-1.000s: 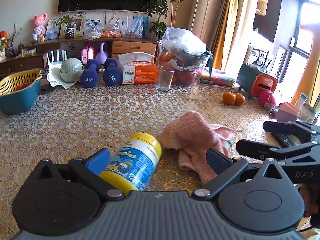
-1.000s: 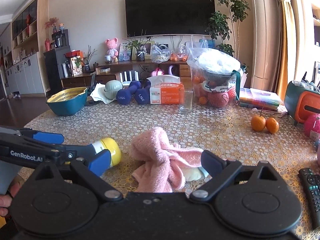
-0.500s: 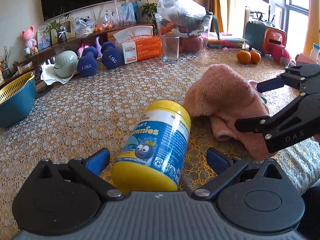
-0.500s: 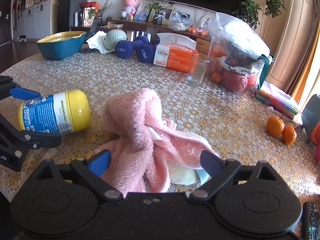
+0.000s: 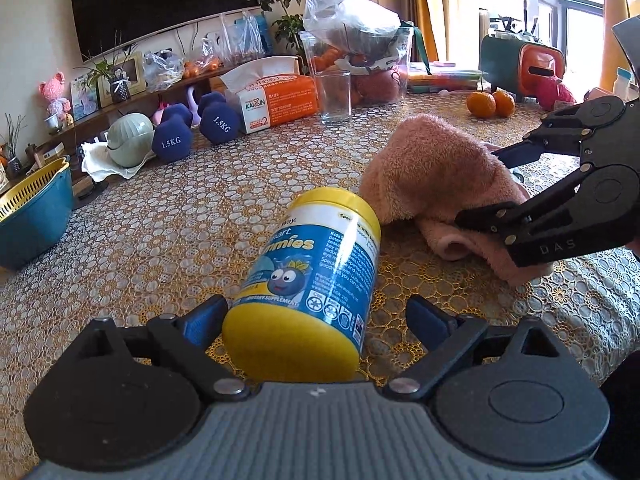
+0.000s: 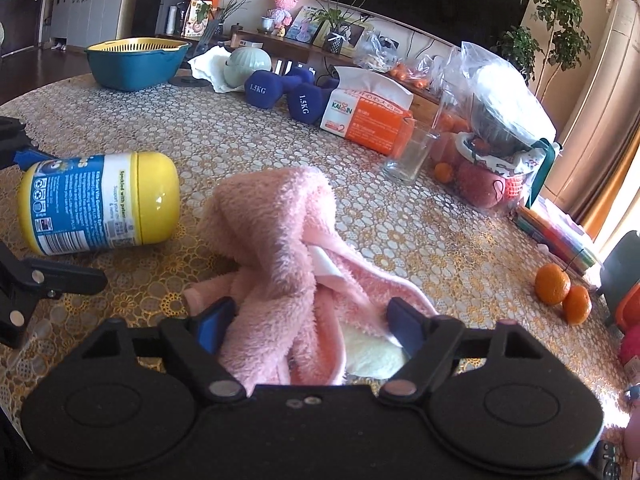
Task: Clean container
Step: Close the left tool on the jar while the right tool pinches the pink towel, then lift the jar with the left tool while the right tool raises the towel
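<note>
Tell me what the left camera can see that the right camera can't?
Only the left wrist view shows the cartoon face on the yellow bottle and the green and orange box behind the oranges. Only the right wrist view shows the cream cloth tucked in the pink towel and the tall cabinets. Both show bottle, towel, dumbbells, tissue box and glass.

Bare tablecloth [image 5: 132,248] lying open left of the container [image 5: 316,280]; pink towel [image 5: 436,176] crowding its right, nearly touching. Dumbbells [image 5: 192,128], tissue box [image 5: 276,98], glass [image 5: 335,96] lining the far edge.
</note>
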A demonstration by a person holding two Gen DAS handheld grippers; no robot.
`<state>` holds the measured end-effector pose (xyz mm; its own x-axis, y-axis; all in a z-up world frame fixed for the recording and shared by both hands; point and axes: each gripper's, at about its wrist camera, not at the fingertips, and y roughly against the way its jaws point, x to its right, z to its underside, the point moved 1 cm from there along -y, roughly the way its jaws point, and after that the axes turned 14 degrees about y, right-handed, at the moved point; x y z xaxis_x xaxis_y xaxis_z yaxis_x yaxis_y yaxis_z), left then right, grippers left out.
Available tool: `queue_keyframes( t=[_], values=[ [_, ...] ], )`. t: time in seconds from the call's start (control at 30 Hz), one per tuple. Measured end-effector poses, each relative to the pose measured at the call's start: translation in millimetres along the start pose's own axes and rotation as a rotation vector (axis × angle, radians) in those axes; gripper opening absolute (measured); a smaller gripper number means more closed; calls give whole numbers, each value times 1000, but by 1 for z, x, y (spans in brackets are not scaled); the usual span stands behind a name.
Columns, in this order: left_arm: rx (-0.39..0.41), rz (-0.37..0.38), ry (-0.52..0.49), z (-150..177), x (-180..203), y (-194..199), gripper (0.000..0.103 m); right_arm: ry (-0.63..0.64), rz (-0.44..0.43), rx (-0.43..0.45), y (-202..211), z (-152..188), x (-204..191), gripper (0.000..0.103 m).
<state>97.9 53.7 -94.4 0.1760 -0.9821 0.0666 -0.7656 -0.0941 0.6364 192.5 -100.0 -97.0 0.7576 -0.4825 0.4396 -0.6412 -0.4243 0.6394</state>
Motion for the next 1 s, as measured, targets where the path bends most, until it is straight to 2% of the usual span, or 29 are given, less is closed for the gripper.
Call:
queue_keyframes(
  t=[0.07, 0.1, 0.17, 0.23, 0.43, 0.6, 0.8, 1.0],
  values=[
    [-8, -1, 2, -1, 0, 1, 83, 18, 26, -4, 2, -2, -1, 48],
    [-11, -1, 1, -1, 0, 2, 81, 18, 29, -7, 3, -3, -1, 44],
    [-9, -1, -3, -3, 0, 4, 75, 3, 26, -5, 6, -4, 2, 23],
    [-7, -2, -4, -4, 0, 6, 70, -40, 9, 1, 10, -5, 6, 18],
    [-29, 23, 12, -6, -1, 11, 67, -200, -65, 41, 37, -4, 20, 15],
    [-36, 72, 26, -8, 5, 19, 66, -246, -118, 120, 70, -12, 26, 15],
    [-38, 114, -8, -7, 19, 28, 66, -241, -243, 195, 95, -32, 11, 15],
    [-63, 128, -16, -6, 24, 29, 65, -180, -343, 197, 96, -46, -18, 16]
  ],
)
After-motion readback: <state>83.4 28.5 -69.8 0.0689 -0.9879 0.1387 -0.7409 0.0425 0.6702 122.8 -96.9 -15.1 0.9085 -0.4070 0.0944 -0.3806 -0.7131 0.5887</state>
